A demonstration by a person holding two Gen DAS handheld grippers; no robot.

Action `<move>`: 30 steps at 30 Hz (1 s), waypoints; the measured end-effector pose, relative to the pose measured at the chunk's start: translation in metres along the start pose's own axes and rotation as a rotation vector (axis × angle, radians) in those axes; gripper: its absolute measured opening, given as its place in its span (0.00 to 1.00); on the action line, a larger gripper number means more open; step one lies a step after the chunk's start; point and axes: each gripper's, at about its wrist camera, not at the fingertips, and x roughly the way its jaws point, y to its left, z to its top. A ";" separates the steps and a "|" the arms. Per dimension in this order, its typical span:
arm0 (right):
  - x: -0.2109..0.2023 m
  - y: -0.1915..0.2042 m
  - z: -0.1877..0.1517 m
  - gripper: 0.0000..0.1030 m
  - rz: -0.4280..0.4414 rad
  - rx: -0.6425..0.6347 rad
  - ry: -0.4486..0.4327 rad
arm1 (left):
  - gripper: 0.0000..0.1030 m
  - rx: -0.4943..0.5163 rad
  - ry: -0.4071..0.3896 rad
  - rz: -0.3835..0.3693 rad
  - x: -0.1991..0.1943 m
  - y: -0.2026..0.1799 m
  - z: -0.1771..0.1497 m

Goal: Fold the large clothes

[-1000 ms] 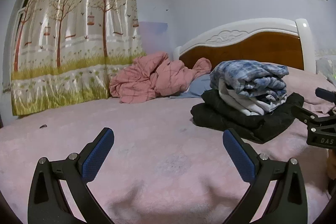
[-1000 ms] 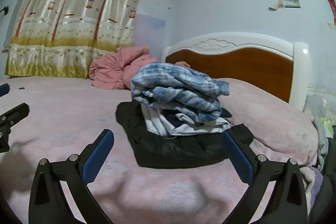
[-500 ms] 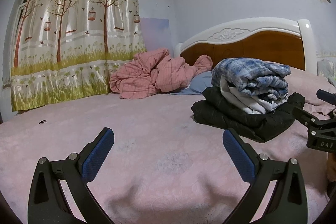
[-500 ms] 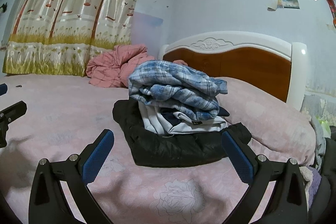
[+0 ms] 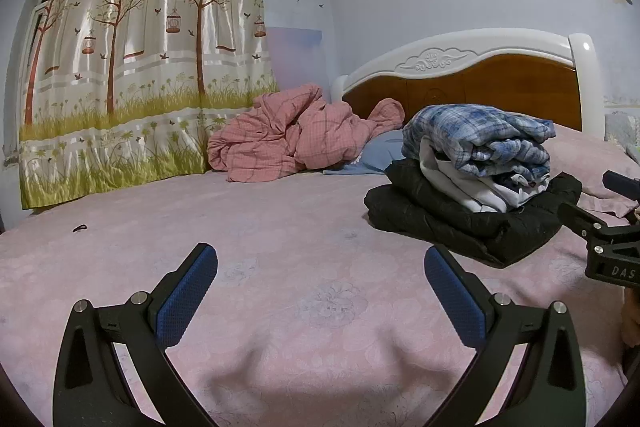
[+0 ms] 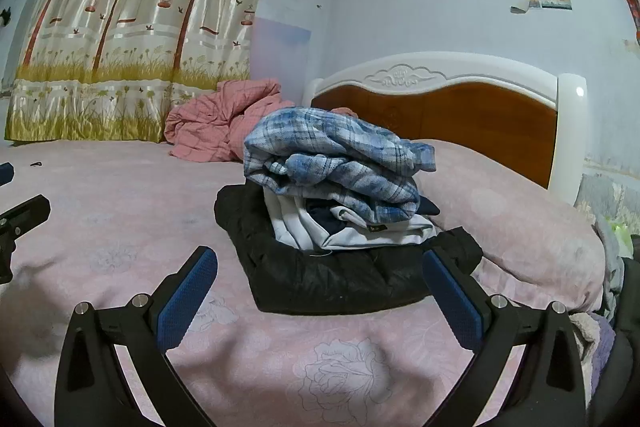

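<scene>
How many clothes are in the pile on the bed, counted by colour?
Blue plaid: 1, the blue plaid shirt on top
White: 1, the white garment in the middle, with some dark navy cloth tucked in it that may be part of it
Black: 1, the black jacket at the bottom
Total: 3 that I can tell apart

Both tongs, left (image 5: 320, 281) and right (image 6: 320, 281), are matte black plastic with cut-out slots, silver screw heads, and dimpled blue rubber pads (image 5: 188, 291). White letters "DAS" mark the right one's side.
</scene>
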 end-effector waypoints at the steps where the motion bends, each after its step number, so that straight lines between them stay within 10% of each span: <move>1: 0.000 0.000 0.000 1.00 0.000 0.000 0.001 | 1.00 0.000 0.000 0.001 0.000 0.000 0.000; 30: -0.001 0.000 0.000 1.00 -0.001 -0.001 0.001 | 1.00 0.004 0.015 0.014 -0.005 0.009 -0.003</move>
